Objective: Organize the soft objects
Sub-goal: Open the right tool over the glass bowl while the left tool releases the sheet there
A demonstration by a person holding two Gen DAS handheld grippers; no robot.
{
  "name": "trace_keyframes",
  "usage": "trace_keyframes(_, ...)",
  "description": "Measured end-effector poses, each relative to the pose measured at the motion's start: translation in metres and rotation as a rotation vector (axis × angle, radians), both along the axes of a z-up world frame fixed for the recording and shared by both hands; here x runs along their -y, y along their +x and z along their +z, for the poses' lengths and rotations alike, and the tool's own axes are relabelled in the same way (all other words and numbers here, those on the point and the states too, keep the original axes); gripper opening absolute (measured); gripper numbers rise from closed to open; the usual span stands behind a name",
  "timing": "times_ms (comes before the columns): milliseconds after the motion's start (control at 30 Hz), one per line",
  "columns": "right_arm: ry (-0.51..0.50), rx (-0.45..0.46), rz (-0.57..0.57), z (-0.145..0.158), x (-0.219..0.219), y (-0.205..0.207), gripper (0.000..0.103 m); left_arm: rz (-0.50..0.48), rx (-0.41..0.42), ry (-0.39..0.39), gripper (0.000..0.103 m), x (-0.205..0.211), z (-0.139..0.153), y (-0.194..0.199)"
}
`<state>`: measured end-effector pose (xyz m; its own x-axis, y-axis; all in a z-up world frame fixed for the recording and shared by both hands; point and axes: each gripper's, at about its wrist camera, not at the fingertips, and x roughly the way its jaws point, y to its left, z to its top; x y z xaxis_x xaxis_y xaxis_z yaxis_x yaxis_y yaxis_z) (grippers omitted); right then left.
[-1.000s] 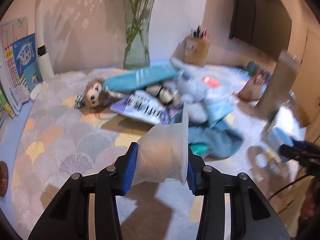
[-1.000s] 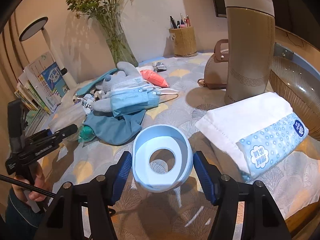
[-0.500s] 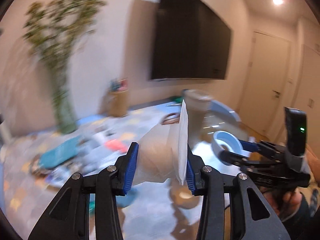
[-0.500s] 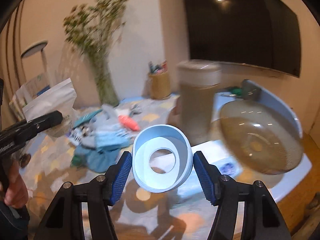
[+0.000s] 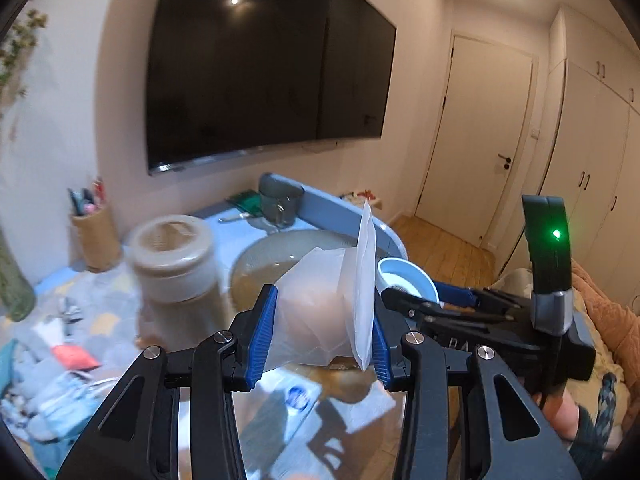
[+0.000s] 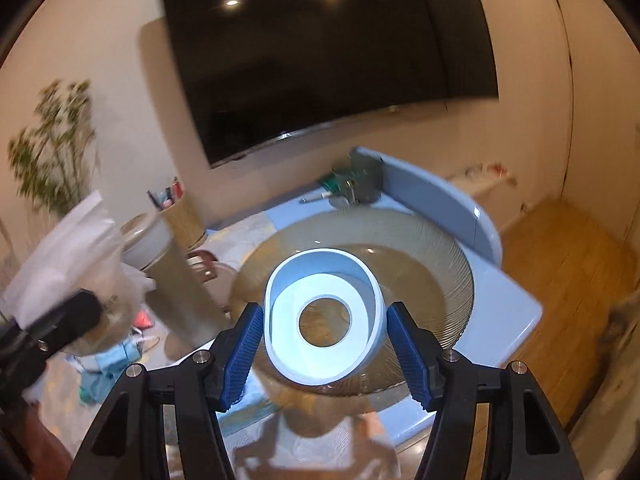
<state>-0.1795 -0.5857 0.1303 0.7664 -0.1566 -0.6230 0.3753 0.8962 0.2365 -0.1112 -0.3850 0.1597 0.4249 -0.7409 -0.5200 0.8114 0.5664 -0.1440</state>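
My left gripper is shut on a translucent white pouch and holds it in the air above the table. The pouch also shows at the left of the right wrist view. My right gripper is shut on a light blue ring-shaped holder and holds it above a large ribbed glass bowl. The holder shows in the left wrist view just right of the pouch. A pile of soft things, with masks and cloth, lies on the table at the lower left.
A tall beige flask stands left of the glass bowl. A woven pen cup and a grey jug stand near the wall under a large TV. A tissue pack lies below the grippers.
Both grippers have lifted and swung right, from over the soft pile to above the glass bowl, each still holding its object. The two grippers have come close together.
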Motion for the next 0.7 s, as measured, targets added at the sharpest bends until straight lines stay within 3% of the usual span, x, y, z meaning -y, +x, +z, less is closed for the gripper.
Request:
trace_keyframes(300, 0.021, -0.092, -0.047, -0.033, 0.033, 0.024, 0.065, 0.004, -0.062, 0.071, 0.042, 0.058, -0.038, 0.024)
trace_keyframes(433, 0.065, -0.111, -0.049, -0.041, 0.047, 0.034, 0.069, 0.016, -0.057, 0.091, 0.069, 0.064, -0.045, 0.028)
trace_keyframes(700, 0.038, -0.101, -0.064, -0.034, 0.047, 0.024, 0.069, -0.018, -0.047, 0.095, 0.073, 0.053, -0.035, 0.013)
